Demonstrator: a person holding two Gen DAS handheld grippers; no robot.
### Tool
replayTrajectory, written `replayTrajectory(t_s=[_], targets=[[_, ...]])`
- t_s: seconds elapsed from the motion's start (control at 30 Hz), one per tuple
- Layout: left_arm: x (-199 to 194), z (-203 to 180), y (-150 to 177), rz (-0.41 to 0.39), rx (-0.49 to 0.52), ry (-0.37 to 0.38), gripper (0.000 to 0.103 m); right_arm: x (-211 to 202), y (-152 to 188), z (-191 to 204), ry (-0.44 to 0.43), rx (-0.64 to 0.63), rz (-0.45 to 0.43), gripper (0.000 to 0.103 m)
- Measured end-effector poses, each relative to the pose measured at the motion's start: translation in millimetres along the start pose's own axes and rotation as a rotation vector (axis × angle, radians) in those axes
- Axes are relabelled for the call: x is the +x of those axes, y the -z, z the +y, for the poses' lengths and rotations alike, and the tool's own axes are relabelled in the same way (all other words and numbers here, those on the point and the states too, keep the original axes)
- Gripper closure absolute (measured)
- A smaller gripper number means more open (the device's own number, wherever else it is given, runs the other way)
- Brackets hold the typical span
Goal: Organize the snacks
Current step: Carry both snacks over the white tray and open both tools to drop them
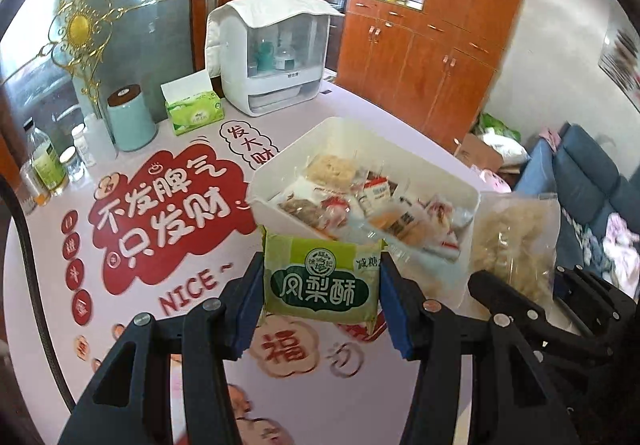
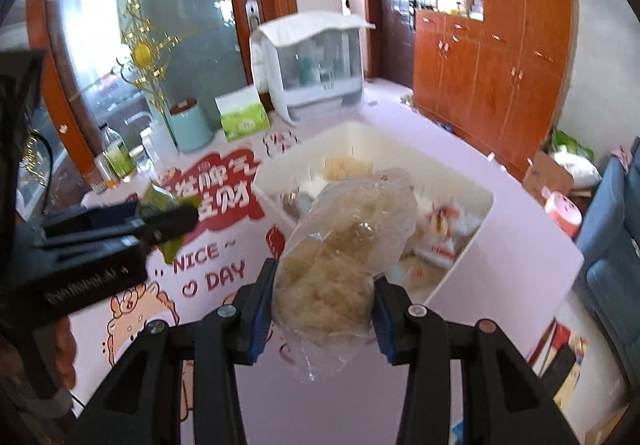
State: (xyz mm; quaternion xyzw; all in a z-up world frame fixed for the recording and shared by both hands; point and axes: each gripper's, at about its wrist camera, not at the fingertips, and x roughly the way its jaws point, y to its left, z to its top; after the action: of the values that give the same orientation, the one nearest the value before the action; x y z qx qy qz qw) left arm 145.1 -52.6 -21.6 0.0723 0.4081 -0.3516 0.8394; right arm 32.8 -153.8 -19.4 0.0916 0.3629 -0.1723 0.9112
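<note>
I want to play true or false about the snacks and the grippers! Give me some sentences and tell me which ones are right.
1. The left hand-held gripper holds a green packet. True.
2. The right hand-held gripper is empty. False: it grips a clear bag of pale, stringy snack.
3. The white bin already has snacks inside. True.
4. The tissue box sits inside the bin. False: it stands on the table, apart from the bin, beside a teal canister.
5. The green packet is lying on the table. False: it is held up above the table, in front of the bin.
</note>
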Motion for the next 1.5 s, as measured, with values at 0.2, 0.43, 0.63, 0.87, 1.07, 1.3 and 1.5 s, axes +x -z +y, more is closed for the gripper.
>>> replayTrajectory(t_s=[0.2, 0.43, 0.63, 0.87, 1.07, 1.3, 1.5], targets=[[29.5, -52.0, -22.1, -0.012, -0.135, -0.084, 0.051, 23.0, -34.1, -58.8, -0.126, -0.123, -0.005, 0.060], [56.4, -100.8, -43.2, -0.007, -0.205, -0.142, 0.051, 44.2, -65.1, -129.6, -0.198, -0.167, 0.008, 0.060], [64.1, -121.4, -55.3, -0.018, -0.235, -0.192, 0.051, 64.0, -84.0, -167.7, -0.234, -0.159, 0.034, 0.060], [67.4, -119.8, -70.6, -0.030, -0.253, -0.276, 0.051, 73.7, -109.8, -166.8, -0.309, -0.205, 0.012, 0.060], [78.6, -108.5, -84.8, -0.026, -0.261, -0.339, 0.050, 85.7, -134.5, -147.4, -0.335, -0.269, -0.018, 0.060], [93.2, -90.2, -102.5, -0.034, -0.290, -0.384, 0.050, 108.1, -156.5, -130.9, -0.322, -0.316, -0.034, 0.060], [105.1, -80.2, -109.7, -0.016, -0.297, -0.422, 0.041, 131.2, -164.9, -120.3, -0.318, -0.355, -0.004, 0.059]])
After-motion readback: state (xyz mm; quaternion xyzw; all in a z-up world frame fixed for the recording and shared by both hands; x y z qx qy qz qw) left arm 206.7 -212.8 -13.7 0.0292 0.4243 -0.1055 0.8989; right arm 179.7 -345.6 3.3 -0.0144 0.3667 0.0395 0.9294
